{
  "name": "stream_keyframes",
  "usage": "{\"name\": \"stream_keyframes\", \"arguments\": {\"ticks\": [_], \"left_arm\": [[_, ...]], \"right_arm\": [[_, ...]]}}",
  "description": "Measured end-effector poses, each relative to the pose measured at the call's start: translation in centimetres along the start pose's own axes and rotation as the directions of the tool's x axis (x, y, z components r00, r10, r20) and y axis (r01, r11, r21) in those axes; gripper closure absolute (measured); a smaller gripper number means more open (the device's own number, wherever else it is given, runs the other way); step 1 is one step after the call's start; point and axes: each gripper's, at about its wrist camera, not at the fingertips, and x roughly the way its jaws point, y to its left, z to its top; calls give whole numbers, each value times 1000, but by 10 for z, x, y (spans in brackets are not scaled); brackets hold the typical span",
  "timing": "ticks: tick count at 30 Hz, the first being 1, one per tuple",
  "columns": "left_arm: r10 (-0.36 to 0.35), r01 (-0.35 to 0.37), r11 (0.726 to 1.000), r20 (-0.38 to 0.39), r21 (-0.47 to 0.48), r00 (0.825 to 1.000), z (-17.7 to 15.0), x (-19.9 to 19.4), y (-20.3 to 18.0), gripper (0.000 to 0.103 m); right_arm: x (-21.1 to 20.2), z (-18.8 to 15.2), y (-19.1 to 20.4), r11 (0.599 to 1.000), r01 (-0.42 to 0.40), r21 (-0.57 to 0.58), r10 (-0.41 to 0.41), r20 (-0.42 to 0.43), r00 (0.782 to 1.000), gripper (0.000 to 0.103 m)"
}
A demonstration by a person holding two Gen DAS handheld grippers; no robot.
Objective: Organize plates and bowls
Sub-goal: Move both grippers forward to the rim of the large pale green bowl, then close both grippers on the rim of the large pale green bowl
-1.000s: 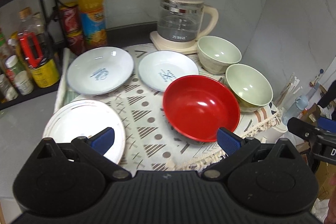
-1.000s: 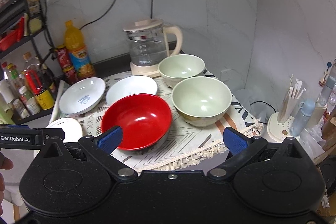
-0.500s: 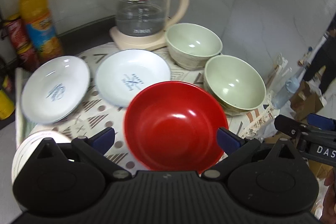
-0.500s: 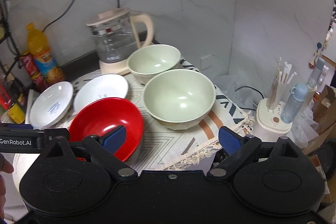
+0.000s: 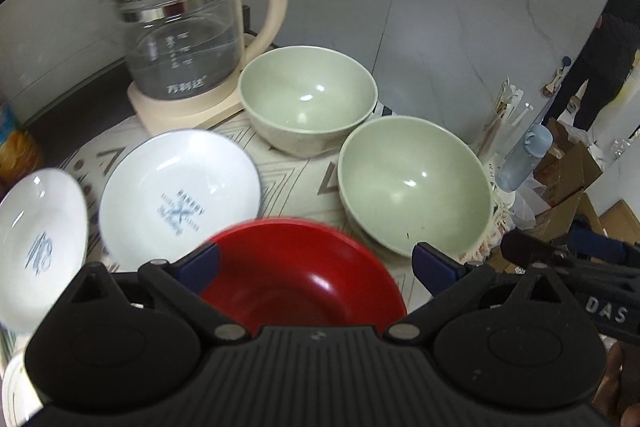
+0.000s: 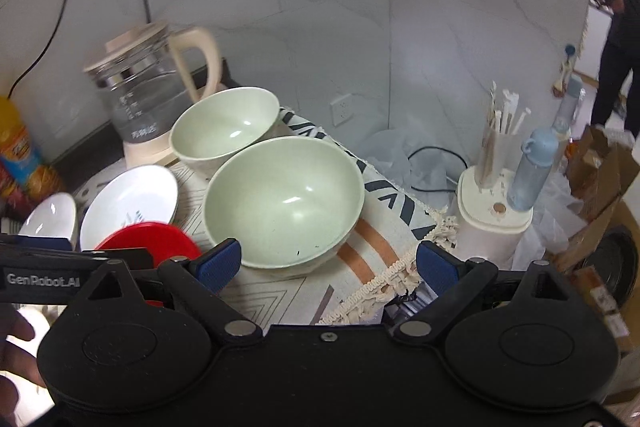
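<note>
Both pairs of fingers stand spread wide and grasp nothing. On the left gripper [image 5: 316, 263] the blue pads [image 5: 200, 265] stand over the near part of the red bowl [image 5: 304, 275], one pad at each side of it, but they do not press on it. On the right gripper [image 6: 328, 263] the fingers [image 6: 218, 261] frame the near green bowl [image 6: 284, 203] from in front; its left pad is just beside the bowl's rim, and I cannot tell if it touches. Its jaws have closed a little within the last second, with nothing pressed between them.

All dishes are on a patterned cloth [image 6: 376, 247] with a fringe edge. The red bowl is nearest to the left gripper. To its right is the near green bowl [image 5: 414, 183], and behind that one, a second green bowl [image 5: 308, 99], close to it. Left of the red bowl are a white plate [image 5: 180, 195] with blue print and another white plate [image 5: 40, 247], blurred, at the picture's edge. A glass kettle [image 5: 188, 35] on a cream base stands behind the plates, just beside the second green bowl.

Right of the cloth, a white holder [image 6: 494, 215] carries sticks and a blue bottle [image 6: 534, 171]. A person in dark clothes [image 6: 618, 27] stands far behind.
</note>
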Motion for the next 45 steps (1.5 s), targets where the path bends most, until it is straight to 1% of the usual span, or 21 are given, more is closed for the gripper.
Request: {"name": "stream_keyframes", "arguments": {"ticks": [5,7,8,10,11,12,13,15,18,19,20,22,25,26,28,30,31,34,36,40,45], "left_arm": [[-35,35,999,-4,21,999,17,20,-4,3],[-53,53,998,-5,32,999,22,30,-5,4],[-56,56,998,-11,38,998,25,35,-6,5],[-65,66,997,-23,44,998,29,45,-7,12],[-73,74,996,-28,45,997,31,49,-8,13],[-79,81,996,-35,44,996,33,53,-8,19],[-88,90,995,-42,39,995,34,57,-8,29],[-113,115,993,-65,23,991,37,64,-7,41],[-118,120,992,-72,31,990,39,73,-8,49],[-117,120,992,-80,34,990,40,77,-8,55],[-122,125,992,-92,28,988,40,81,-7,58],[-133,136,991,-112,20,985,42,89,-6,69],[-138,141,990,-121,21,983,43,95,-7,79],[-138,142,990,-124,23,983,43,97,-7,81],[-136,141,990,-131,25,982,43,101,-7,90],[-130,134,991,-132,17,983,42,104,-6,94],[-134,137,991,-128,9,983,42,104,-5,94],[-129,132,991,-122,14,984,41,102,-6,94],[-131,133,991,-119,8,984,41,100,-6,94],[-128,129,992,-90,5,988,41,89,-8,94],[-115,116,993,-62,5,991,45,74,-10,94]], "right_arm": [[13,4,-11,995,-18,98,21,-24,1000,13],[20,6,-15,991,-8,133,13,-35,999,17],[23,7,-16,989,-3,148,9,-43,999,18],[30,7,-20,984,9,180,2,-60,998,26],[33,7,-22,981,13,192,1,-69,998,28],[37,6,-23,979,17,203,-1,-78,997,32],[39,6,-25,977,19,211,-1,-84,996,36],[45,6,-26,972,22,232,2,-101,995,40],[54,5,-27,966,24,259,8,-125,992,43],[57,5,-27,965,21,263,13,-130,991,45],[61,6,-27,964,18,265,19,-134,991,46],[70,6,-27,963,25,269,16,-150,989,53],[80,6,-26,960,25,280,25,-171,985,63],[82,7,-25,960,26,277,24,-175,984,64],[87,8,-24,962,32,270,19,-184,983,70],[93,9,-22,965,30,262,23,-197,980,76],[97,9,-21,965,26,259,28,-205,978,81],[101,7,-19,969,24,247,26,-199,980,85],[101,8,-17,971,31,236,17,-198,980,85],[98,9,-20,970,17,244,32,-192,981,86],[85,14,-19,972,5,236,32,-151,988,86]]}}
